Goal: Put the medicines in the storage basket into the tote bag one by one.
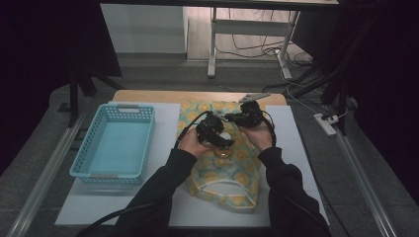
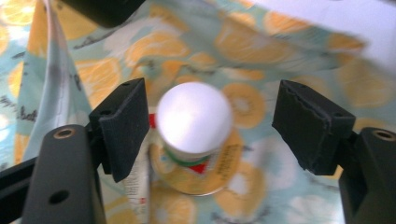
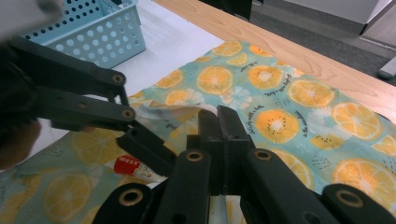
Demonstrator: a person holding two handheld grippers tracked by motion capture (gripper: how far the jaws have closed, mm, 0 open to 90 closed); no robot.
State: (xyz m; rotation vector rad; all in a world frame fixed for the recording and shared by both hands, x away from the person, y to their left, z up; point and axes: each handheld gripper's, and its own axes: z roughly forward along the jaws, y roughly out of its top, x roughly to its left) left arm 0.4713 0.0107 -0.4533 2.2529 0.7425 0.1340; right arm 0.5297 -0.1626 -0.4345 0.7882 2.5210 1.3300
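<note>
- Two grippers meeting over the orange-print fabric bag (image 1: 225, 173) at mid-table in the high view, with the blue basket (image 1: 114, 143) sitting well apart to the left on the white mat (image 1: 291, 143).
- Left gripper (image 1: 222, 140) hanging just above a white-capped bottle (image 1: 225, 137), seen there as little more than a pale dot on the bag.
- Looking much clearer in the left gripper view: bottle (image 2: 194, 128) standing between the two black pads (image 2: 122, 126), white cap facing the camera, red and green label below it, yellowish base resting on the print.
- Standing wide apart, those jaws, with a gap on each side of the cap; no pad pressing on the bottle, so nothing being held.
- Also showing in that view, a thin white tube (image 2: 138, 186) lying beside the bottle's base, under the left-hand pad.
- Right gripper (image 3: 223, 140) pinching closed in its own view, jaws pressed flat together over a pale fold of the bag (image 3: 280, 112); gripping the cloth or merely touching it, impossible telling.
- Appearing in the right gripper view as well: a red-and-white label (image 3: 135, 168) beneath the left gripper's linkage (image 3: 88, 100), a wooden table edge (image 3: 289, 51) beyond the fabric, and a basket corner (image 3: 88, 32) at top left.
- Right gripper (image 1: 232, 118) in the high view pointing left toward the other one, near the bag's upper part.
</note>
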